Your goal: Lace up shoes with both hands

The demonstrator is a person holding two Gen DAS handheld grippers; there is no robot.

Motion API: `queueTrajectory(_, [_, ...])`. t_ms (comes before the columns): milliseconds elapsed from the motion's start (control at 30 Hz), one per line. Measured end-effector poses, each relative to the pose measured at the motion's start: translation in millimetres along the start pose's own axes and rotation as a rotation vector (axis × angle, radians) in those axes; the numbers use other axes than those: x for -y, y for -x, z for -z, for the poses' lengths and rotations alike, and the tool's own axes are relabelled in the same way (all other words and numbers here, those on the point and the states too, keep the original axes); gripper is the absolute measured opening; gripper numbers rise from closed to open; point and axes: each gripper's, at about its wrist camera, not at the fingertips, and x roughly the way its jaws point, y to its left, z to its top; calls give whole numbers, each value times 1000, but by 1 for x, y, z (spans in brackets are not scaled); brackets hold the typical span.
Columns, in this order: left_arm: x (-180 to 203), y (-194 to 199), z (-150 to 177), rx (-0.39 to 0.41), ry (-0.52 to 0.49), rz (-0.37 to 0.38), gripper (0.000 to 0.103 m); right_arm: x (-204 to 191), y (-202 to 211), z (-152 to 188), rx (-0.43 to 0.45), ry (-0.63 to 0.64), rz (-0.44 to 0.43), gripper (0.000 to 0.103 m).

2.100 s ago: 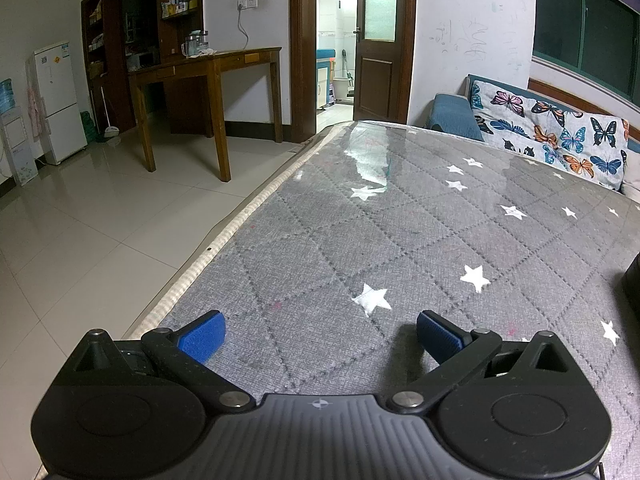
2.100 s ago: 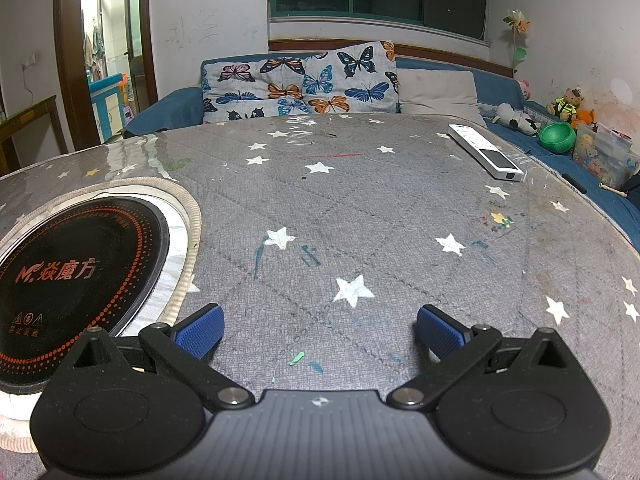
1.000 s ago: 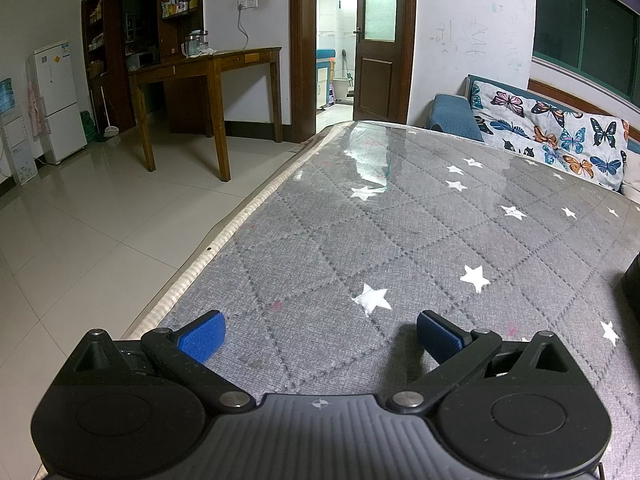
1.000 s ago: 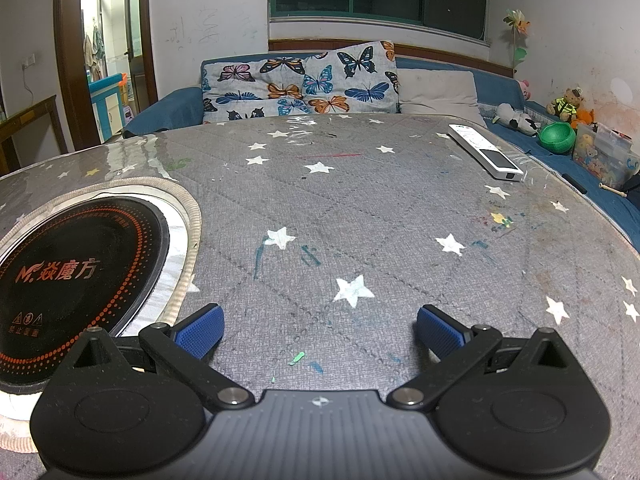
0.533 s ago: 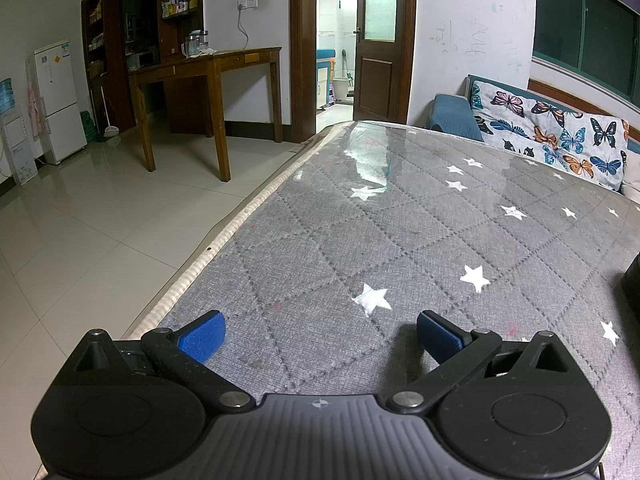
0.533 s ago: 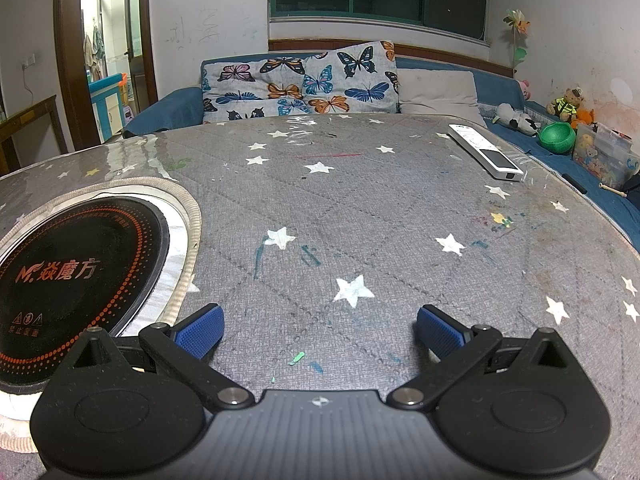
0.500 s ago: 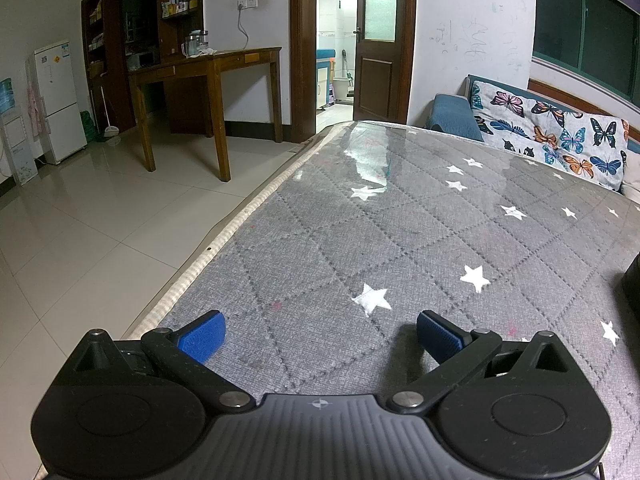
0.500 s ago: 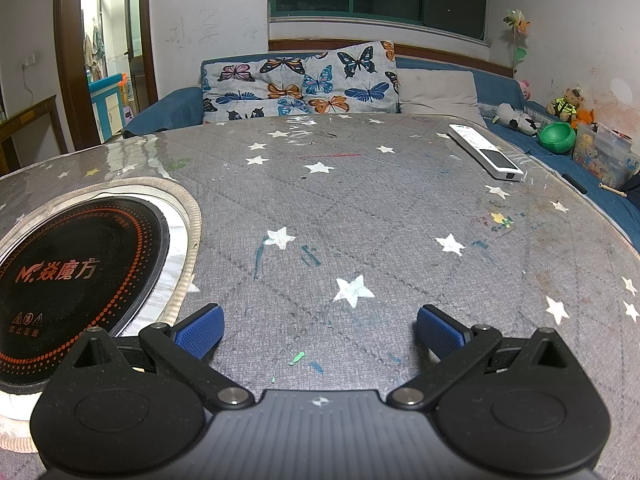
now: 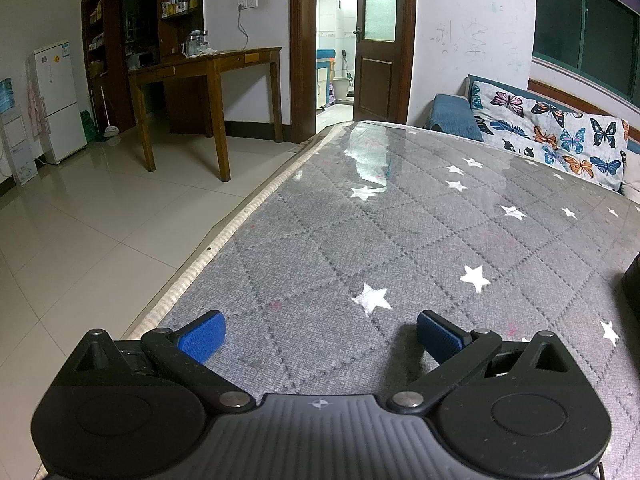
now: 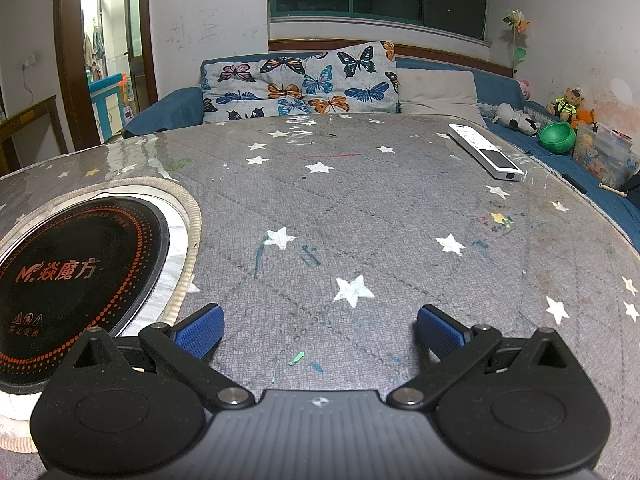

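the black left gripper with blue pads (image 9: 318,330) and the black right gripper with blue pads (image 10: 318,326) are held wide open over the grey star-patterned table cover (image 10: 360,216), and the shoes cannot be seen.

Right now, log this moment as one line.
left claw: open, empty | right claw: open, empty | shoe, laces: not in view | table: remote, induction plate

Quilted grey star-print cloth (image 9: 400,240) under a glossy clear film covers the table; braided fabric trim (image 9: 240,216) edges it. Induction hob (image 10: 72,272): smooth, glossy black glass. Gripper pads (image 10: 200,330): ribbed blue rubber on matt black plastic. Far left desk (image 9: 208,68): varnished wood; floor tiles (image 9: 80,220): glossy.
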Motion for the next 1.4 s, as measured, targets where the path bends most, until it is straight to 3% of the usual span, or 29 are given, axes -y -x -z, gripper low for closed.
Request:
queueTrajectory(367, [0, 0, 0, 0, 0, 0, 103, -6, 5, 2, -2, -57, 57, 103])
queueTrajectory(733, [0, 0, 0, 0, 0, 0, 103, -39, 26, 18, -8, -95, 82, 103])
queueTrajectory(1400, [0, 0, 0, 0, 0, 0, 103, -102, 50, 38, -15, -16, 67, 103])
